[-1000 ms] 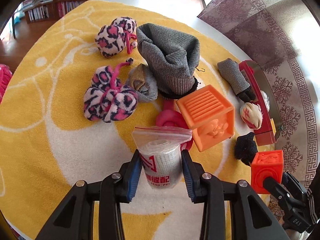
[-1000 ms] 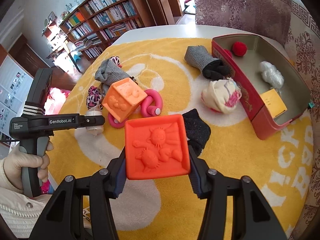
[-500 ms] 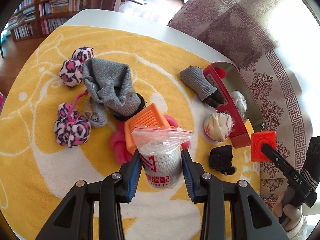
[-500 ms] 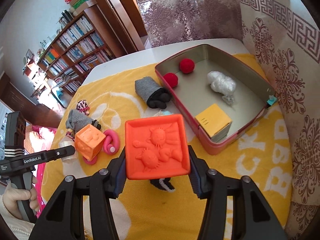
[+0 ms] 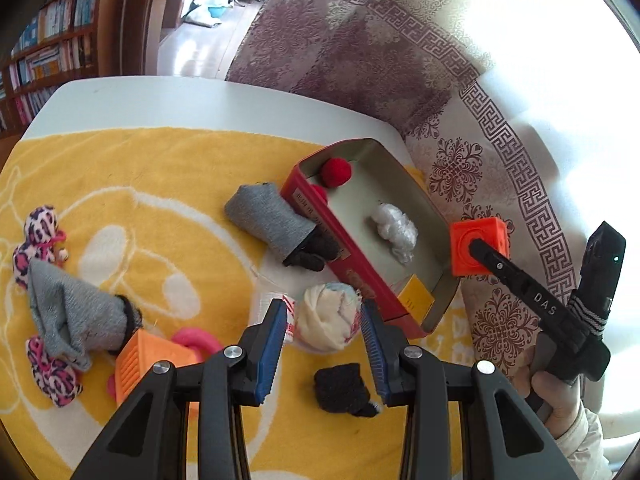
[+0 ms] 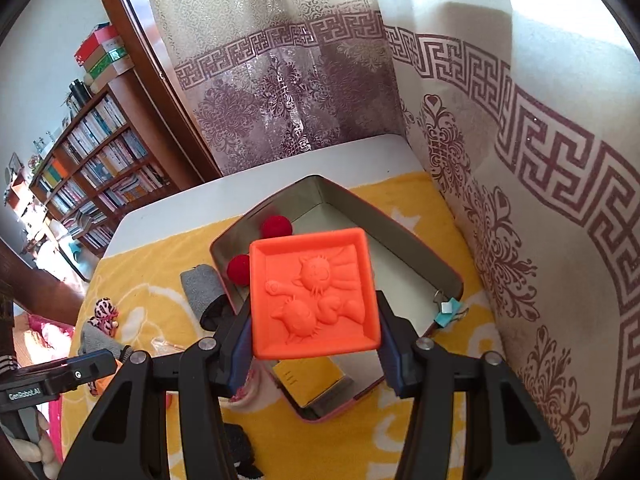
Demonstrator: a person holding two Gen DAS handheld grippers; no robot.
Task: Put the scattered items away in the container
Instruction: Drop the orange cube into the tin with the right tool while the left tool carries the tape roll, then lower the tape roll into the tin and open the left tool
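The right tongs (image 6: 314,344) are clenched on the orange-red rubber cube with raised animals (image 6: 314,296), which hangs over the near end of the red rectangular tin (image 6: 420,248). Released here, it could strike the yellow box (image 6: 312,376) or the rim and tumble onto the bench (image 6: 168,212). The patterned curtain (image 6: 520,240) crowds the right side. Bare floor lies mid-tin, beyond the white fluff (image 5: 394,228). The left tongs (image 5: 324,320) are drawn narrow. Only a corner of clear plastic bag (image 5: 289,312) shows, and I cannot tell if it is gripped.
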